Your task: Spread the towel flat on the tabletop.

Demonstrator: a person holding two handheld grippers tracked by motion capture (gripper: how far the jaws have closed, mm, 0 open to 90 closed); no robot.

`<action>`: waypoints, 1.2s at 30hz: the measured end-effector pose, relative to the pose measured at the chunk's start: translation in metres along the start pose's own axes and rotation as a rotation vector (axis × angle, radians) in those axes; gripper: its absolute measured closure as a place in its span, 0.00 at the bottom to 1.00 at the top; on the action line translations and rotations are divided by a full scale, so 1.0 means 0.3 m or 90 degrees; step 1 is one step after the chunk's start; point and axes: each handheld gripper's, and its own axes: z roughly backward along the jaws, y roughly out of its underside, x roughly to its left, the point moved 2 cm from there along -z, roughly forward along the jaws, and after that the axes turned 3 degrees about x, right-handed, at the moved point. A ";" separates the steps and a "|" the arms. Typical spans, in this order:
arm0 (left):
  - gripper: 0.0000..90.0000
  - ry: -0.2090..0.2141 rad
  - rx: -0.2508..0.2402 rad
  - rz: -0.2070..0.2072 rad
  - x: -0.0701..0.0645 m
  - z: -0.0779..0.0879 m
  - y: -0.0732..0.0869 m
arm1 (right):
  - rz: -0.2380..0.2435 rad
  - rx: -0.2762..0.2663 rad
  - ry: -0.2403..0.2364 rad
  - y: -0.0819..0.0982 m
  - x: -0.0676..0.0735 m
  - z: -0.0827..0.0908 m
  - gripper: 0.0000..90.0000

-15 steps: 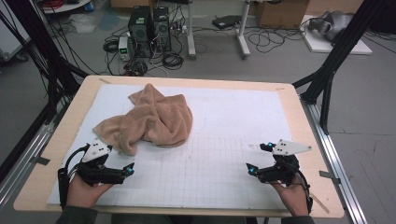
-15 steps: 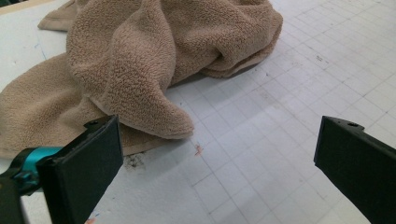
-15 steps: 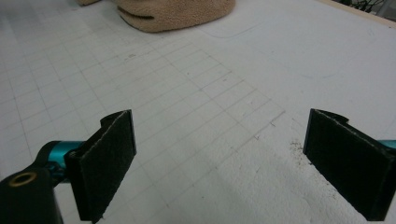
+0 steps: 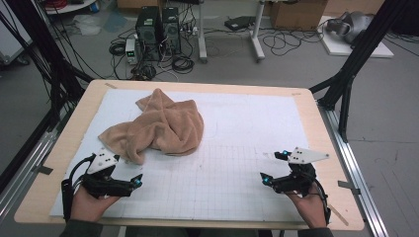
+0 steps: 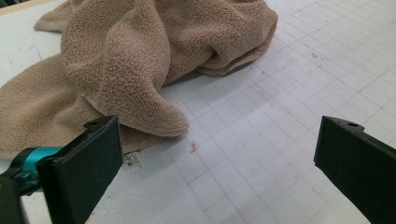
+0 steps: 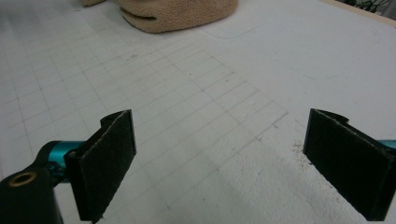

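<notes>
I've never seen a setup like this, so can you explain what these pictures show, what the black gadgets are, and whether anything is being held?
A person sits at a table covered by a white gridded mat, holding a hand-operated gripper in each hand. The high view looks down from above: the left gripper is at bottom left, the right gripper at bottom right. The other two pictures come from cameras riding on the grippers, looking out between their black fingers. A crumpled tan towel lies on the mat, close ahead of the left gripper. Both grippers are open and hold nothing.

A white gridded mat (image 4: 237,163) covers the wooden table (image 4: 316,123); computers (image 4: 158,27) stand beyond.
</notes>
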 end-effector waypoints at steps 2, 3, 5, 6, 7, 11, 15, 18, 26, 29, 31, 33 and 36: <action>0.02 0.000 -0.004 0.002 -0.001 0.001 0.002 | 0.001 0.000 -0.002 -0.004 0.003 -0.003 0.10; 0.02 0.000 -0.003 0.002 0.000 0.003 0.003 | 0.001 0.000 -0.002 -0.004 0.003 -0.003 0.10; 0.02 -0.001 -0.004 0.001 0.002 0.006 0.006 | 0.005 -0.002 -0.004 -0.015 0.005 -0.007 0.10; 0.02 -0.001 -0.003 0.002 0.003 0.007 0.007 | 0.007 -0.001 -0.005 -0.020 0.005 -0.009 0.10; 0.02 -0.001 -0.004 0.001 0.004 0.007 0.008 | 0.006 0.000 -0.006 -0.028 0.006 -0.011 0.10; 0.02 -0.001 -0.010 0.002 0.004 0.013 0.007 | 0.018 0.002 -0.012 -0.074 0.007 -0.026 0.10; 0.02 -0.002 -0.011 0.003 0.009 0.020 0.011 | 0.033 0.000 -0.018 -0.143 0.001 -0.061 0.10; 0.02 -0.002 -0.011 0.006 0.011 0.020 0.013 | 0.042 -0.004 -0.042 -0.204 0.005 -0.099 0.10; 0.02 -0.001 -0.011 0.005 0.012 0.013 0.006 | 0.074 -0.008 -0.058 -0.332 0.013 -0.196 0.10; 0.02 0.004 -0.007 0.004 0.013 0.005 -0.002 | 0.081 -0.004 -0.064 -0.374 0.019 -0.238 0.10; 0.02 0.006 -0.006 0.004 0.013 0.001 -0.007 | 0.083 -0.001 -0.069 -0.388 0.023 -0.252 0.10; 0.02 0.008 -0.007 0.004 0.015 -0.002 -0.014 | 0.089 -0.007 -0.074 -0.412 0.029 -0.281 0.10; 0.02 0.012 -0.007 0.005 0.017 -0.008 -0.023 | 0.100 0.006 -0.094 -0.451 0.051 -0.348 0.10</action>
